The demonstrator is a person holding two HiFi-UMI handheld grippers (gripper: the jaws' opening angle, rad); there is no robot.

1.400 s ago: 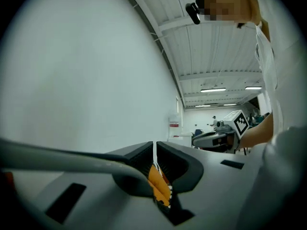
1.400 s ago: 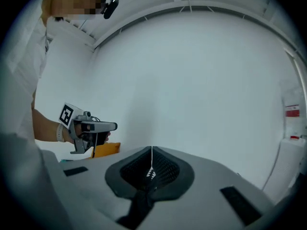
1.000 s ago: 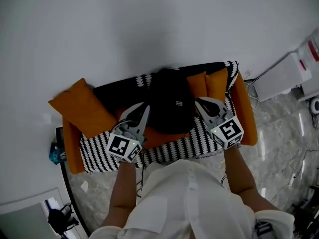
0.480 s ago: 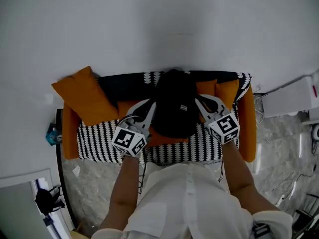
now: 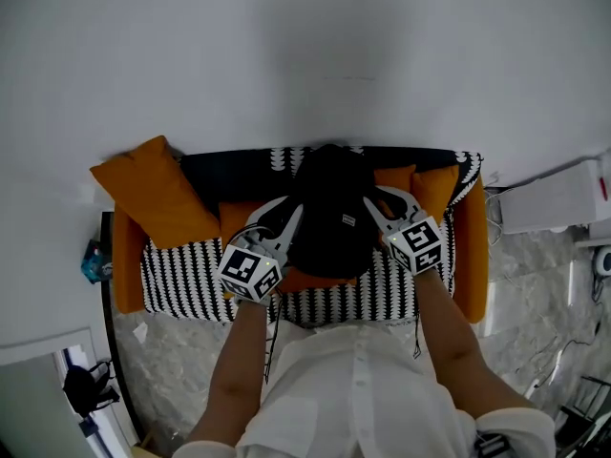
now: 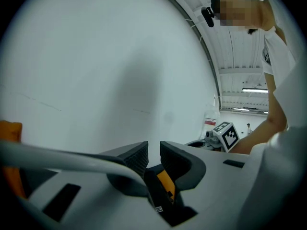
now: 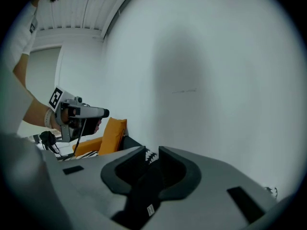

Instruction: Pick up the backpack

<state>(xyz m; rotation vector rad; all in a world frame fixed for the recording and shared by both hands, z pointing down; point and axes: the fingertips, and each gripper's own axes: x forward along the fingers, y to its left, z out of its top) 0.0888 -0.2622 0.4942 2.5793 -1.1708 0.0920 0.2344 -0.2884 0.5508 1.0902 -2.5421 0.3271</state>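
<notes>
backpack (image 5: 329, 203) | black, rounded, soft, small pale label on front | upright, top toward the wall | centre of head view, mid-seat of black-and-white patterned sofa (image 5: 181, 267), against dark backrest | orange cushions (image 5: 431, 187) just beside, right of frame

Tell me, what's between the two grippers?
The black backpack, on the striped sofa, in the head view. The left gripper and right gripper each have a black strap between their opening fingers.

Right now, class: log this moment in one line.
left gripper: fingers opening, orange-lined strap between | right gripper: fingers opening, black strap between | backpack: on sofa
</notes>
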